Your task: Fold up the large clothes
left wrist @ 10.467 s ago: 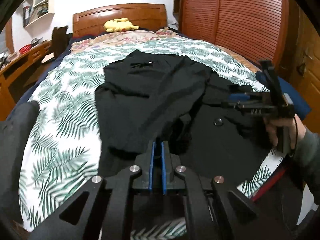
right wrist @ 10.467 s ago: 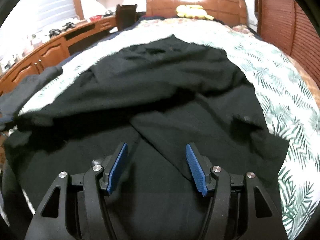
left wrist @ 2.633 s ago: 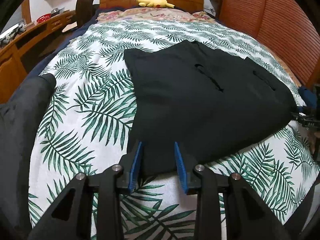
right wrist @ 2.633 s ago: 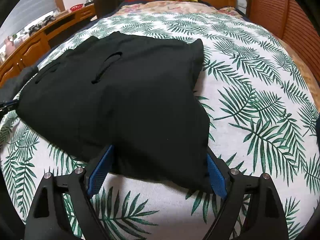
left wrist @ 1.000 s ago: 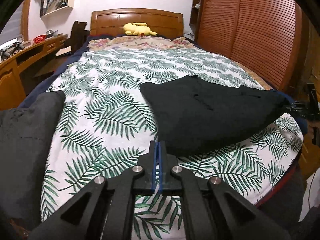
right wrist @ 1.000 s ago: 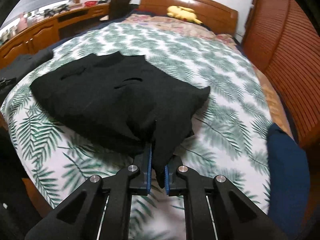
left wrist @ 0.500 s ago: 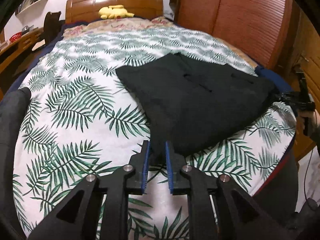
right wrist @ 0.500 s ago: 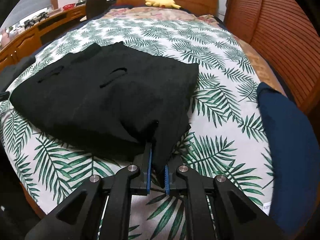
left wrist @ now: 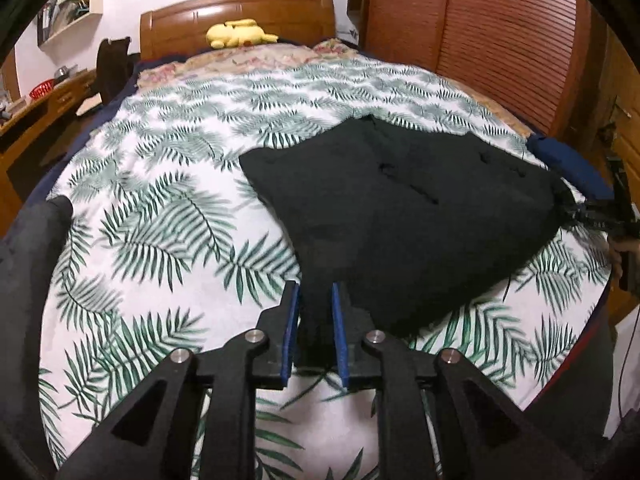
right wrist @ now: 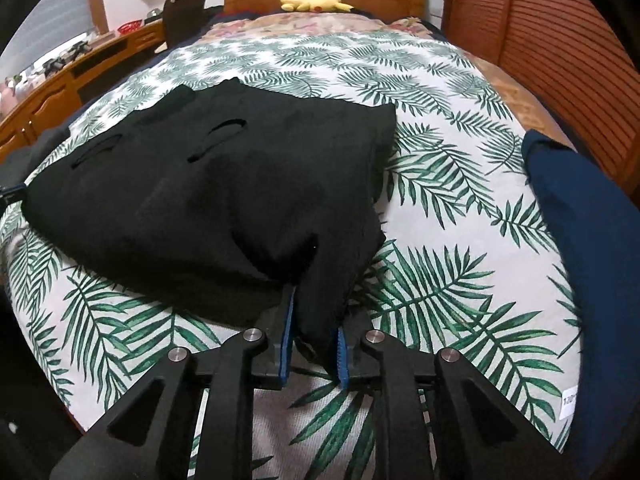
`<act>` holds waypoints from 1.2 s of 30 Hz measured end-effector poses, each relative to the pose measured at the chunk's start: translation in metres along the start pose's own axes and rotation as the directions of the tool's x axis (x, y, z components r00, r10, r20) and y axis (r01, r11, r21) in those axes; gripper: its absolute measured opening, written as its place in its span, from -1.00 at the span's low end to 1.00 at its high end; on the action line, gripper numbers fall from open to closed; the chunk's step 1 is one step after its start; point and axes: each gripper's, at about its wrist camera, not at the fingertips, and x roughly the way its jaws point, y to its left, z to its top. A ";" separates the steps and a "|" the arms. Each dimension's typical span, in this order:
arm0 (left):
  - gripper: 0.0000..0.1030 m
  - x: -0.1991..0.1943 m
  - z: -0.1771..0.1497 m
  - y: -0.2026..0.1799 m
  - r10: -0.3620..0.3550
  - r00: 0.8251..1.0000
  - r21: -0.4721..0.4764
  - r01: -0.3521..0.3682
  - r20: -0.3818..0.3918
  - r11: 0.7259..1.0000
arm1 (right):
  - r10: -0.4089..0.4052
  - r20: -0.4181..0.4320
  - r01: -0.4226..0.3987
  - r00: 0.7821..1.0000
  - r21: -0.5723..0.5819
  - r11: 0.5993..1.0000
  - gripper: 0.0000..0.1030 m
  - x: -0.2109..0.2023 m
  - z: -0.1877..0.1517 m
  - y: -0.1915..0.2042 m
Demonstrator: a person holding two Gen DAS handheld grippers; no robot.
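A folded black garment (left wrist: 404,216) lies on the palm-leaf bedspread (left wrist: 168,216) near the foot of the bed. My left gripper (left wrist: 314,304) has its blue pads close together around the garment's near left corner. My right gripper (right wrist: 314,320) grips the garment (right wrist: 224,192) at its near right corner, with cloth bunched between the pads. The right gripper also shows at the far right of the left wrist view (left wrist: 600,220), pulling on the cloth.
A yellow plush toy (left wrist: 238,34) lies by the wooden headboard. A dark blue cloth (right wrist: 584,240) lies at the bed's right edge, a dark grey one (left wrist: 28,280) at its left. A wooden desk (right wrist: 68,76) runs along the left; slatted wardrobe doors (left wrist: 500,32) stand on the right.
My left gripper was shut and empty a second ago; it has since opened and closed in around the garment's left corner. My right gripper keeps its hold and has lowered the corner.
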 end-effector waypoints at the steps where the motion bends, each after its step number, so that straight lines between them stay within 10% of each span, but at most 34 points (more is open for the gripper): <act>1: -0.74 -0.003 0.004 -0.001 0.000 1.000 -0.003 0.000 0.015 1.000 | 0.000 -0.001 0.000 1.000 0.002 1.000 -0.72 0.001 0.000 0.000; 10: -0.74 0.001 0.036 -0.026 -0.060 0.994 -0.011 0.062 0.090 0.998 | -0.004 0.007 0.004 1.000 0.002 1.000 -0.69 0.004 -0.002 -0.001; 36: -0.73 0.076 0.036 -0.079 -0.110 0.991 0.016 0.111 -0.082 0.994 | 0.014 0.026 -0.015 1.000 0.016 1.000 -0.74 -0.002 0.001 -0.001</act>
